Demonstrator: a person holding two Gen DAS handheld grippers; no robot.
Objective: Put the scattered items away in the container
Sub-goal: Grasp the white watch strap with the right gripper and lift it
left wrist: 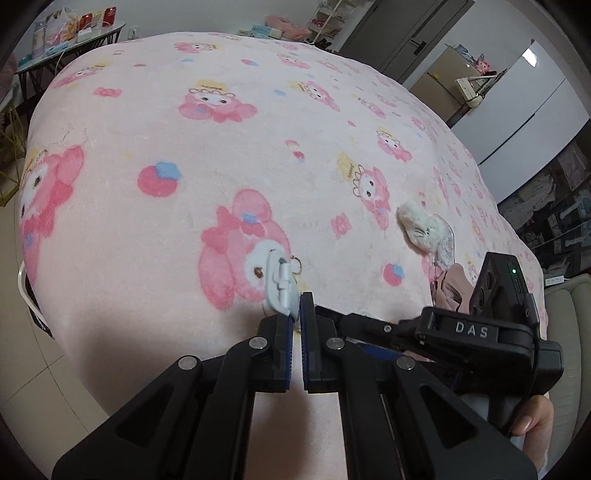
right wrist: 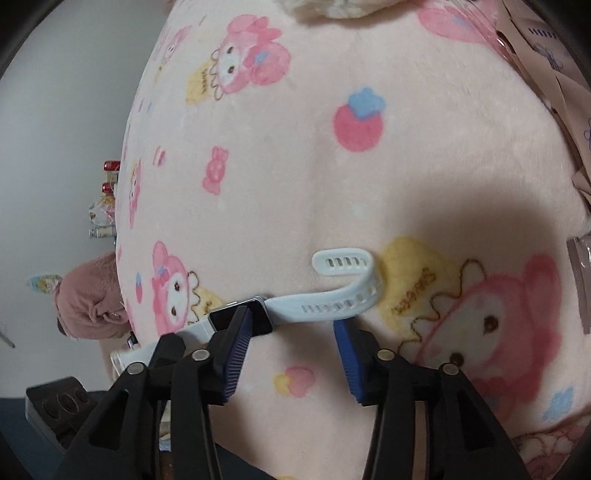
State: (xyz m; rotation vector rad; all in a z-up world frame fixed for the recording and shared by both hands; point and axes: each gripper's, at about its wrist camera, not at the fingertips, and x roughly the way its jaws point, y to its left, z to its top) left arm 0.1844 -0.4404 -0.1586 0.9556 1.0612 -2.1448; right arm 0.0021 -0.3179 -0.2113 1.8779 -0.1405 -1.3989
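A smartwatch with a pale blue-grey strap lies across the pink cartoon blanket. My left gripper is shut on the strap's buckle end, which sticks up between the blue pads. My right gripper is open, its fingers either side of the watch face and strap, just above them. The right gripper's body shows in the left wrist view, close on the right. A white fluffy plush lies on the blanket to the right. No container is clearly seen.
A clear plastic piece and a pink object lie by the plush. A side table with cans and bags stands far left. A fridge and shelves stand right. A brown plush lies off the blanket's left edge.
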